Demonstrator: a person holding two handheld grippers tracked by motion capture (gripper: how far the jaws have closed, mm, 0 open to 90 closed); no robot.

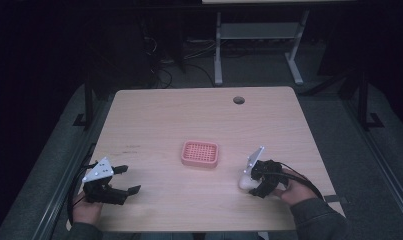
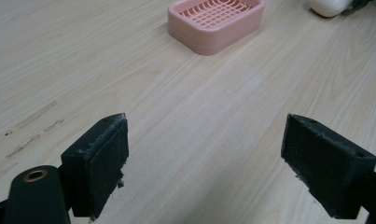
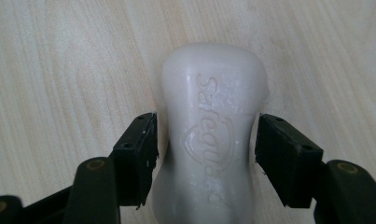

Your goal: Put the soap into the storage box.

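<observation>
White soap bar (image 3: pixel 212 135) lies flat on the wooden table (image 1: pixel 189 120), near my front right edge, embossed lettering facing up. My right gripper (image 3: pixel 206 151) straddles its narrow waist: the left pad looks to be touching the soap's side, the right pad sits just beside it with what seems a thin gap, so I can't call it a firm grip. In the high view the soap (image 1: pixel 246 182) pokes out left of that gripper (image 1: pixel 256 182). Pink soap dish (image 1: pixel 200 153) with grid insert sits mid-table, apart from the soap, up and to its left. My left gripper (image 1: pixel 124 180) rests at the front left, jaws spread wide, nothing between them, pointed toward the dish (image 2: pixel 217 23)
</observation>
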